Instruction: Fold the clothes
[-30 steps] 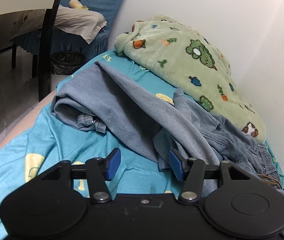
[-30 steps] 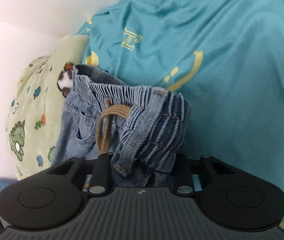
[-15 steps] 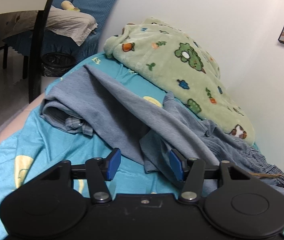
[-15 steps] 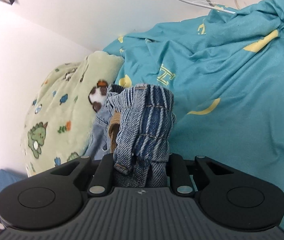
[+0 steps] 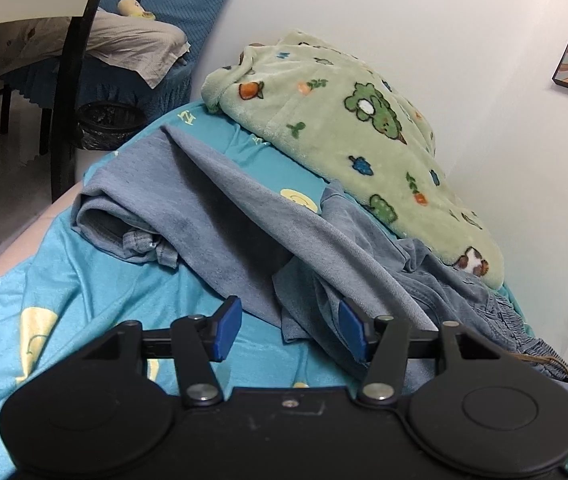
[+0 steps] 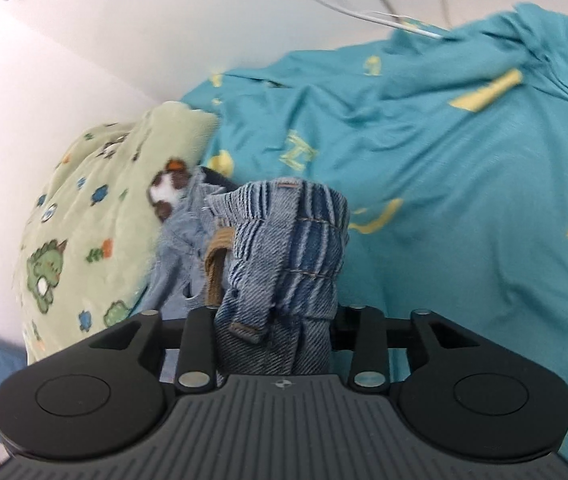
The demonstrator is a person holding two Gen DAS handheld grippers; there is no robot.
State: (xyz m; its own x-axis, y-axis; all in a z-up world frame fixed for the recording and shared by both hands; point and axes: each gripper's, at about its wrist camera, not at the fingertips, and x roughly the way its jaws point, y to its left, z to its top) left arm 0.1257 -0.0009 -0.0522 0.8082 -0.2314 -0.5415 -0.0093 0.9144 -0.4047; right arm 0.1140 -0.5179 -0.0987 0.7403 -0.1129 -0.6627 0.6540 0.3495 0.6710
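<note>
Bed under a teal sheet, with clothes and a blanket lying on it.

The bed is covered by a teal sheet printed with yellow letters and shapes, wrinkled across its surface. A pair of light denim jeans lies crumpled and spread along it, its elastic waistband lifted off the sheet. A green fleece blanket with cartoon prints lies bunched along the wall side, touching the jeans.

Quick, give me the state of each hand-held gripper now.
Left hand-held gripper: open, holding nothing, above the jeans.
Right hand-held gripper: shut on the jeans' waistband.
</note>
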